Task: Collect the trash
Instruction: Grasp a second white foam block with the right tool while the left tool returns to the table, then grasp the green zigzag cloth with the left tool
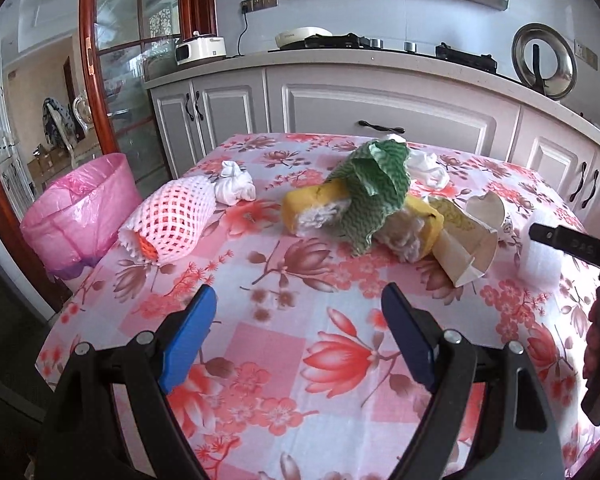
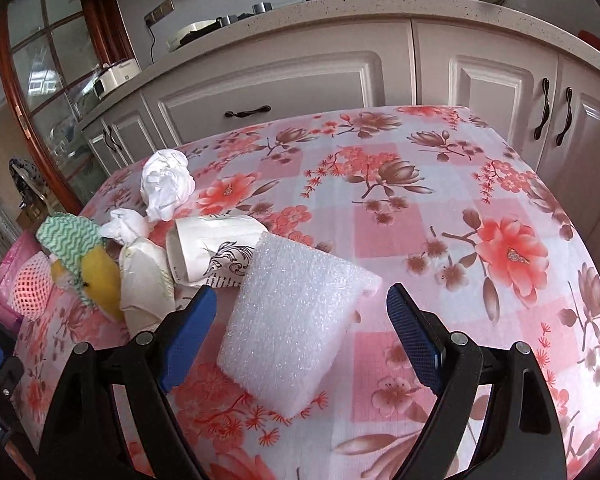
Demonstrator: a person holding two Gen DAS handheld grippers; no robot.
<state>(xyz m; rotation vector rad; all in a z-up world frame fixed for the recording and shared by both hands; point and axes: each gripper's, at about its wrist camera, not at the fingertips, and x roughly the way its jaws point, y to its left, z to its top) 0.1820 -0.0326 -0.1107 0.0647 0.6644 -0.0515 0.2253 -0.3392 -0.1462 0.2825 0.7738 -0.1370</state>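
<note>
Trash lies on a floral tablecloth point(image 1: 284, 344): a pink foam fruit net point(image 1: 172, 222), a knotted white tissue point(image 1: 234, 184), a yellow sponge point(image 1: 312, 208) under a green wavy cloth point(image 1: 376, 184), a crushed paper cup point(image 1: 472, 240) and a white foam sheet point(image 2: 296, 320). My left gripper point(image 1: 300, 304) is open and empty, over bare cloth in front of the sponge. My right gripper point(image 2: 300, 308) is open, its fingers on either side of the foam sheet, apart from it. A pink-lined bin point(image 1: 80, 208) stands off the table's left edge.
White kitchen cabinets point(image 1: 380, 108) and a counter with appliances stand behind the table. A glass door with a red wooden frame point(image 1: 96, 80) is at the left. A crumpled white paper point(image 2: 166, 184) lies behind the paper cup point(image 2: 212, 252).
</note>
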